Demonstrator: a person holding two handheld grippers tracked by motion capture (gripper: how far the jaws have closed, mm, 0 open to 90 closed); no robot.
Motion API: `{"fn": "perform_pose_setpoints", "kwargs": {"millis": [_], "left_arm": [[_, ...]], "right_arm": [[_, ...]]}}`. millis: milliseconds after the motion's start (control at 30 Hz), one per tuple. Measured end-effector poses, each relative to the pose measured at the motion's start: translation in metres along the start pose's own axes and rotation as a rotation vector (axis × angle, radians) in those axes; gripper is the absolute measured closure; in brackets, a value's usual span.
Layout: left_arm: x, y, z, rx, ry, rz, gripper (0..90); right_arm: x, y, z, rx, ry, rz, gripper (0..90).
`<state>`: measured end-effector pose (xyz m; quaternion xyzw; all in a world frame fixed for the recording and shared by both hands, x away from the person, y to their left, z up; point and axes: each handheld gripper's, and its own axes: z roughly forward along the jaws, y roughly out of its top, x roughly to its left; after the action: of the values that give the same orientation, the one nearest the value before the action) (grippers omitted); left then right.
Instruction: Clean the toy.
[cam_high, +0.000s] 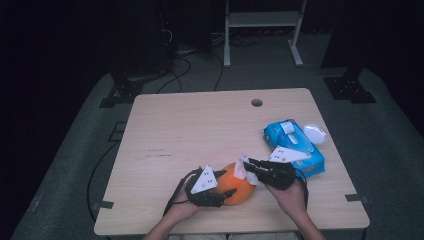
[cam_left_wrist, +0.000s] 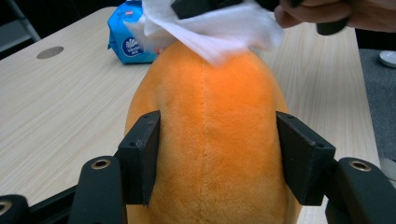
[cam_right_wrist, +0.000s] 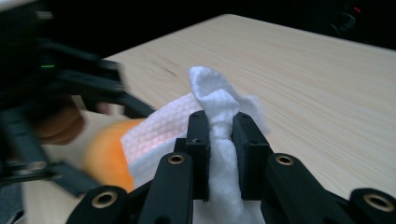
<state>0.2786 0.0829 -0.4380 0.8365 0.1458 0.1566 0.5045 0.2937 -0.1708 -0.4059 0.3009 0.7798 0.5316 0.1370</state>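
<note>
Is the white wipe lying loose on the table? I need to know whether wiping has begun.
No: the right tongs are shut on the white wipe, holding it against the orange plush toy gripped by the left tongs.

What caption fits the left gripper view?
Left gripper clamps an orange plush toy while a white wipe rubs its top.

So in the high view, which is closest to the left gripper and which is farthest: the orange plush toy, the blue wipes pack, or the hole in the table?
1. Orange plush toy, between its jaws.
2. Blue wipes pack, off right.
3. Table hole, far edge.
</note>
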Motion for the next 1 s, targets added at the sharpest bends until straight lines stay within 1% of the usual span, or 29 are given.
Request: {"fn": "perform_pose_setpoints", "kwargs": {"millis": [67,100,133,167,200,233,267,300,333,367,400,433,500,567,600,633,667,700,767,833,867,933,1000], "left_arm": [[0.001,-0.001,-0.001,0.001,-0.004,-0.003,37.4],[0.001,-0.001,-0.002,0.002,-0.006,-0.003,37.4],[0.001,-0.001,-0.002,0.001,-0.005,-0.002,37.4],[0.000,-0.001,-0.003,0.002,-0.004,0.001,37.4],[0.000,-0.001,-0.002,0.002,-0.003,0.002,37.4],[0.000,-0.001,-0.002,-0.001,-0.003,0.000,37.4],[0.001,0.000,-0.002,-0.003,-0.004,-0.002,37.3],[0.001,0.001,-0.001,-0.002,-0.003,-0.003,37.3],[0.001,0.002,0.000,-0.001,0.002,-0.004,37.2],[0.001,0.002,0.000,-0.001,0.004,-0.007,37.2],[0.001,0.002,0.001,-0.005,0.008,-0.021,37.2],[0.002,0.003,0.001,-0.006,0.010,-0.029,37.2],[0.004,0.002,0.000,-0.010,0.012,-0.041,37.2],[0.004,0.002,0.000,-0.011,0.014,-0.052,37.1],[0.004,0.002,0.000,-0.011,0.016,-0.050,37.2],[0.003,0.002,0.000,-0.011,0.019,-0.046,37.1],[0.003,0.002,0.000,-0.011,0.019,-0.044,37.2],[0.003,0.002,0.000,-0.013,0.021,-0.044,37.2],[0.002,0.003,0.000,-0.013,0.024,-0.039,37.2],[0.002,0.004,0.001,-0.021,0.027,-0.038,37.3],[0.002,0.004,0.002,-0.024,0.027,-0.038,37.4],[0.003,0.004,0.002,-0.024,0.024,-0.043,37.3],[0.004,0.003,0.002,-0.025,0.020,-0.050,37.0]], "right_arm": [[0.007,0.003,0.002,0.006,0.002,-0.038,77.3],[0.008,0.003,0.003,0.009,0.000,-0.046,77.3],[0.006,0.002,0.002,0.009,-0.001,-0.038,77.3],[0.003,0.002,0.001,0.012,-0.013,-0.030,77.3],[-0.002,0.000,0.000,0.018,-0.041,-0.023,77.3],[-0.005,-0.001,-0.001,0.025,-0.060,-0.030,77.2],[-0.009,-0.003,-0.003,0.029,-0.068,-0.016,77.2],[-0.012,-0.005,-0.004,0.024,-0.059,0.007,77.1],[-0.012,-0.005,-0.005,0.023,-0.058,0.013,77.1],[-0.010,-0.004,-0.004,0.020,-0.057,0.004,77.1],[-0.007,-0.003,-0.004,0.016,-0.048,0.002,77.1],[-0.003,-0.001,-0.003,0.008,-0.029,-0.003,76.9],[0.010,0.003,0.001,0.007,0.002,-0.039,76.3],[0.019,0.006,0.003,0.008,0.035,-0.069,75.7],[0.024,0.008,0.004,0.014,0.036,-0.092,75.4],[0.027,0.008,0.005,0.023,0.023,-0.118,75.4],[0.027,0.008,0.006,0.026,0.017,-0.124,75.4],[0.024,0.007,0.005,0.027,0.018,-0.108,75.4],[0.016,0.004,0.004,0.031,-0.002,-0.087,75.2],[0.008,0.002,0.001,0.027,-0.007,-0.052,75.0],[0.006,0.001,0.000,0.026,-0.013,-0.044,74.8],[0.007,0.002,0.000,0.026,-0.021,-0.049,74.6],[0.011,0.002,0.002,0.026,-0.016,-0.055,72.4]]}}
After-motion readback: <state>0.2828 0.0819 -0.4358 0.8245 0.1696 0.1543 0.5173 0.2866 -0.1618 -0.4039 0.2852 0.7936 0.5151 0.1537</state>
